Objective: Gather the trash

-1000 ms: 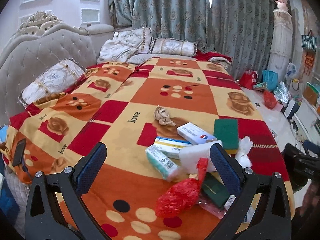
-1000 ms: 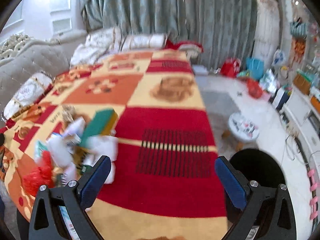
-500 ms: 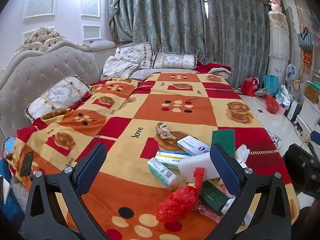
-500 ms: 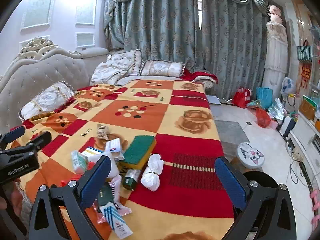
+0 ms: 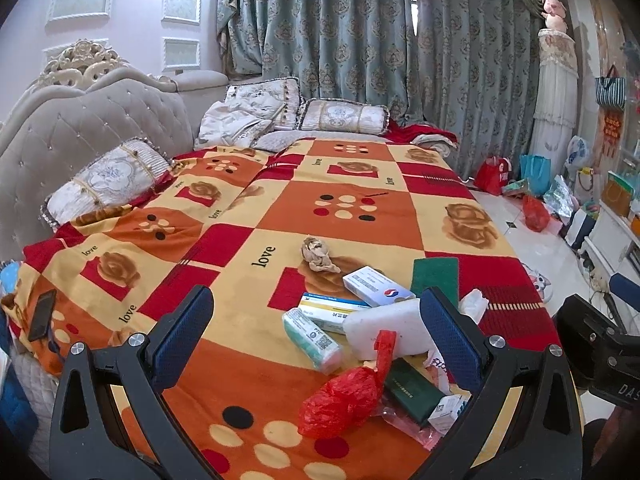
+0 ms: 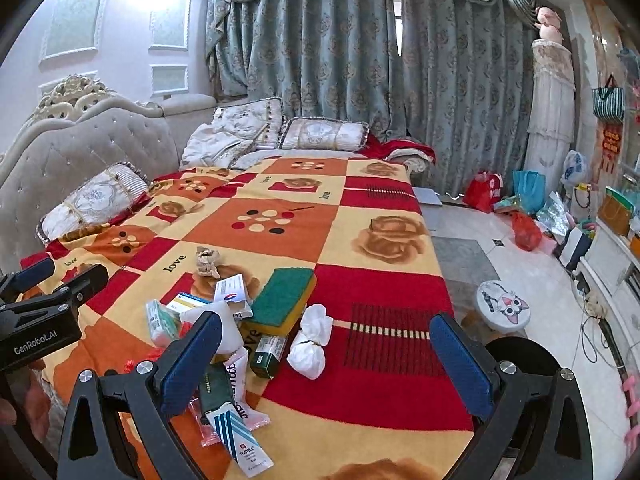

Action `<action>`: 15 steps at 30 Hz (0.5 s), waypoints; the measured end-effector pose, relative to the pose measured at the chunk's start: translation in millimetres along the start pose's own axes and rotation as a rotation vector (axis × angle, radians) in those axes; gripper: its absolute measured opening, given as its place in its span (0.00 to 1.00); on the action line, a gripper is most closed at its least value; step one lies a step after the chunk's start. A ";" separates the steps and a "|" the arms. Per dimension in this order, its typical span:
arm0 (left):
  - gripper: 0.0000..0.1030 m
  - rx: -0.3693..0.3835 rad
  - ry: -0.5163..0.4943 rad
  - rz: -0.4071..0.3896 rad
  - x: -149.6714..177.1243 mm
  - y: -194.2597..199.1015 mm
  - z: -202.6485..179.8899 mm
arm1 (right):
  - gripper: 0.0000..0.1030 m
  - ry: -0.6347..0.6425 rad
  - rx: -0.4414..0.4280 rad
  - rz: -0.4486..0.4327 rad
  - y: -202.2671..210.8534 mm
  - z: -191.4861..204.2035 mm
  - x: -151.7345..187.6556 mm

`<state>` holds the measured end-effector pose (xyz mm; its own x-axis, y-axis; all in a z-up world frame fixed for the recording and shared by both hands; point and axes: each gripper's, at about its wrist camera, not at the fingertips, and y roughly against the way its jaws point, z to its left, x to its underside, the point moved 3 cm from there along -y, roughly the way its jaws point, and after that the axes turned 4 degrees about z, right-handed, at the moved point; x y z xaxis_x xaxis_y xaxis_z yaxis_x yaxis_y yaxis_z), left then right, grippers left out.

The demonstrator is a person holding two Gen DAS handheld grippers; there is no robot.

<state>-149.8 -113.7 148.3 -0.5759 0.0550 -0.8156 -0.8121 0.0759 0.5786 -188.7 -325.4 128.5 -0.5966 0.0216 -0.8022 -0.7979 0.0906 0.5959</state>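
A heap of trash lies on the bed's near end: a red plastic bag (image 5: 344, 396), a crumpled brown paper ball (image 5: 318, 255), small cartons (image 5: 376, 286), a green sponge (image 6: 282, 300), a white tissue wad (image 6: 310, 342) and a blue-striped box (image 6: 240, 440). My left gripper (image 5: 316, 332) is open and empty, held above the heap. My right gripper (image 6: 326, 356) is open and empty, above the bed's near right part. The black bin (image 6: 520, 356) stands on the floor at the bed's right.
The patterned blanket (image 5: 344, 204) covers the bed, with pillows (image 5: 344, 116) and a padded headboard (image 5: 88, 128) at the left and back. A cat-face stool (image 6: 502, 306) and bags (image 6: 524, 228) stand on the tiled floor right. A phone (image 5: 40, 316) lies at the left edge.
Both grippers have risen and pulled back, so more of the bed and room shows. The right gripper swung left from the bin side to face the trash heap. Jaws stayed open.
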 end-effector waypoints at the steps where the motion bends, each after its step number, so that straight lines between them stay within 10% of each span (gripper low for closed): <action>1: 1.00 0.002 0.002 -0.001 0.4 0.3 -0.2 | 1.00 0.001 0.000 0.001 -0.1 0.4 0.0; 15: 1.00 0.026 0.019 0.009 3.7 -0.4 -0.4 | 1.00 0.013 0.021 0.001 1.6 1.3 -1.3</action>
<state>-151.6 -113.9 145.0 -0.5847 0.0373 -0.8104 -0.8046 0.1009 0.5852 -189.1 -324.0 130.5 -0.5989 0.0089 -0.8008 -0.7953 0.1110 0.5960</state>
